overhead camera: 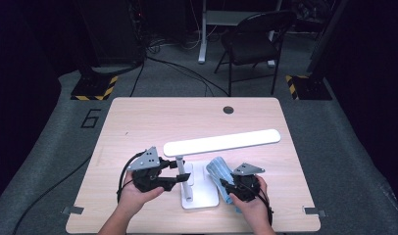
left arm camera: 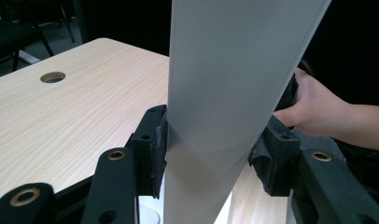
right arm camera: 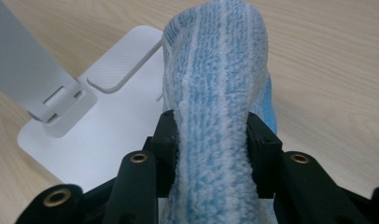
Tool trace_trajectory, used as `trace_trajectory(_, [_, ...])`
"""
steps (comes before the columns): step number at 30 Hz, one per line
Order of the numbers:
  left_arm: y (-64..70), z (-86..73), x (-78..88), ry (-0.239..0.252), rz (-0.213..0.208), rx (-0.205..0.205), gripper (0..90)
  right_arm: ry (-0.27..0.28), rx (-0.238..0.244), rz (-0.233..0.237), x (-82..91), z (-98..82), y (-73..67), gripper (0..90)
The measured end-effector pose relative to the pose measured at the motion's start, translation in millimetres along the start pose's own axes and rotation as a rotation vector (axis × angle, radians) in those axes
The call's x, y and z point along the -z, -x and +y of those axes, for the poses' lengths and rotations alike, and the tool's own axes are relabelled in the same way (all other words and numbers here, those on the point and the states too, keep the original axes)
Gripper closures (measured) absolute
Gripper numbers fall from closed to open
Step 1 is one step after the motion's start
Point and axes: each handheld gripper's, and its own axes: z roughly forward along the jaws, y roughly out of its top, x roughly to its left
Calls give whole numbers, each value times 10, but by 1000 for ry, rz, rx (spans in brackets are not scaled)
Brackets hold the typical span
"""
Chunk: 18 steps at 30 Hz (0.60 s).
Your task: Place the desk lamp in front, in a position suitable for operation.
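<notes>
Fluffy blue-and-white striped cloth (right arm camera: 215, 93), ribbed and bunched, is pinched by the right gripper (right arm camera: 211, 144) at the table's (overhead camera: 138, 122) five o'clock. Smooth white lamp (overhead camera: 221, 142): the left gripper (left arm camera: 211, 149) clasps its flat arm, hiding the base in that view.

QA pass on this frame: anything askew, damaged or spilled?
Nothing stands out. Desk lamp stands upright on the table, left gripper clamped on its stem; right gripper pinches a blue striped cloth beside the base.

Lamp arm (left arm camera: 225, 93) cut off above, below.
</notes>
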Motion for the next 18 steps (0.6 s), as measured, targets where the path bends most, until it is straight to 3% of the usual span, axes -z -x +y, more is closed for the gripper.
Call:
trace_trajectory(1, [0, -2, 1, 0, -2, -5, 509, 2, 22, 16, -27, -5, -30, 620])
trace_trajectory(3, [-6, -16, -8, 12, -8, 11, 505, 3, 21, 28, -48, -13, -84, 620])
trace_trajectory(7, [8, -12, -12, 9, 5, -8, 508, -8, 38, 53, -84, -29, -170, 619])
trace_trajectory(18, [18, -25, -10, 15, 16, 0, 512, -30, 79, 95, -163, -63, -347, 618])
